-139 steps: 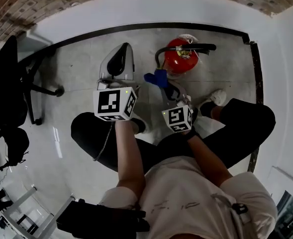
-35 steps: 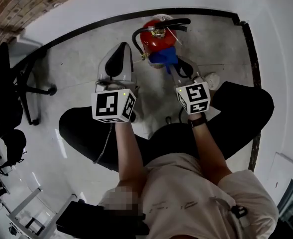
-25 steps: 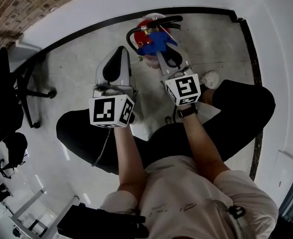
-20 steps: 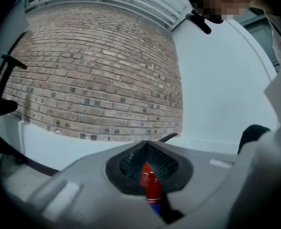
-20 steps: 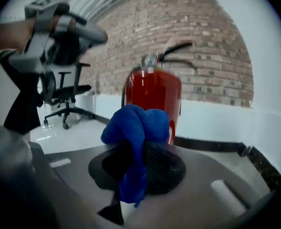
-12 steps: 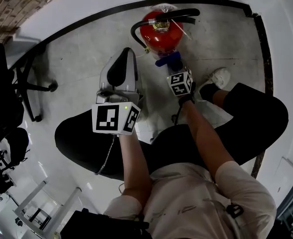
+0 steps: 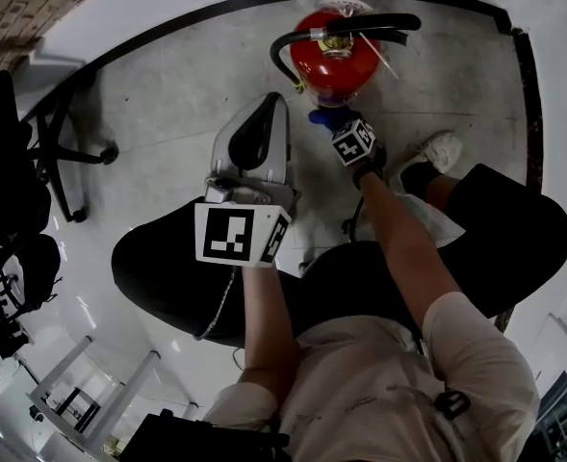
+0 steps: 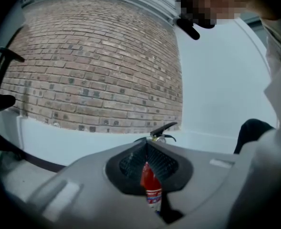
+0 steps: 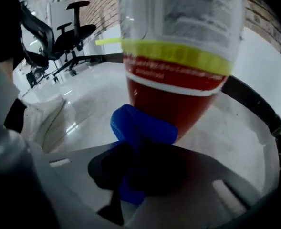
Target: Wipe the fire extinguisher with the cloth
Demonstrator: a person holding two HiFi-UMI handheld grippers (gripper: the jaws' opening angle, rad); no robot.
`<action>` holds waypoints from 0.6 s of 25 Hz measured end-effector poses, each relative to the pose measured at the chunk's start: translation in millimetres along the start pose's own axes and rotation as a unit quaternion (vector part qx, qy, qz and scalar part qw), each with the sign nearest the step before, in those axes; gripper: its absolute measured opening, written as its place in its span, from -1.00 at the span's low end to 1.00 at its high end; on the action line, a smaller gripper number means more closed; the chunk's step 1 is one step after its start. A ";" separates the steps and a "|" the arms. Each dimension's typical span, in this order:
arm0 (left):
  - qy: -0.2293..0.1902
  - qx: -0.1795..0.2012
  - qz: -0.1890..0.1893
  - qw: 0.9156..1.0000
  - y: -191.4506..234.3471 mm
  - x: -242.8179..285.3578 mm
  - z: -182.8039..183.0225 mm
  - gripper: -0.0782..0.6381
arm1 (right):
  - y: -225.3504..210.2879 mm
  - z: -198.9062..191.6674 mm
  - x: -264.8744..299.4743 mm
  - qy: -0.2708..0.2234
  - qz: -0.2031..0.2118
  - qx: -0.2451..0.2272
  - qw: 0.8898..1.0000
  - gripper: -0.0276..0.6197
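My right gripper (image 9: 140, 175) pinches the one blue cloth (image 9: 141, 125) in its jaws and presses it low on the one red fire extinguisher (image 7: 336, 61), which stands on the floor. Wiping looks under way, but I cannot tell how much is clean. My left gripper (image 7: 267, 109) waits beside the extinguisher, with its jaws pressed together on nothing.

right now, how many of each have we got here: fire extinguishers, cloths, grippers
fire extinguisher: 1, red
cloth: 1, blue, clamped in the right gripper
grippers: 2, the right gripper and the left gripper, which is shut on nothing
total: 4
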State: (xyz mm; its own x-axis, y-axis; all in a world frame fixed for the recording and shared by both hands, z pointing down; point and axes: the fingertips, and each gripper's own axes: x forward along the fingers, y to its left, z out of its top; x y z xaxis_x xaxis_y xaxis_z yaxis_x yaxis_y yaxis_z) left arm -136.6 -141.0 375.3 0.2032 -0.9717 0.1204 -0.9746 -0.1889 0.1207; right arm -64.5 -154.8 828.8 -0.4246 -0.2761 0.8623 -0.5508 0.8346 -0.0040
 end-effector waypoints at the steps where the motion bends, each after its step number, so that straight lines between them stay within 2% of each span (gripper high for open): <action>1: -0.003 0.000 0.001 1.000 -0.3 -1.9 1.8 -0.78 | -2.7 2.7 -11.4 -0.009 -0.001 0.030 1.000 -0.70; 4: -0.016 -0.001 -0.001 1.000 -2.1 -7.9 13.0 -0.78 | -9.2 27.7 -68.4 -0.085 0.012 0.132 0.988 -0.71; 7: -0.027 -0.002 -0.003 1.000 -3.9 -14.0 23.4 -0.78 | -5.4 64.8 -159.7 -0.194 0.033 0.201 0.960 -0.71; 10: -0.038 -0.006 -0.002 0.999 -5.8 -20.1 32.9 -0.78 | 1.7 105.6 -259.3 -0.304 0.058 0.239 0.920 -0.71; 12: -0.045 -0.009 -0.002 0.999 -7.4 -22.4 38.1 -0.78 | 0.5 139.6 -314.6 -0.380 0.074 0.240 0.890 -0.71; 15: -0.049 -0.008 -0.005 0.999 -13.5 -25.7 42.5 -0.78 | -13.2 186.0 -367.9 -0.456 0.084 0.255 0.848 -0.71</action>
State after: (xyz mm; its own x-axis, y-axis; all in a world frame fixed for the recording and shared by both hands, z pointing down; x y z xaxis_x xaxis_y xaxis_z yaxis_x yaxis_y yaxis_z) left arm -132.7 -119.5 328.7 0.2023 -0.9791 0.0218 -0.9707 -0.1975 0.1365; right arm -34.7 -152.9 417.4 -0.7797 -0.6213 0.0778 -0.5675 0.6487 -0.5071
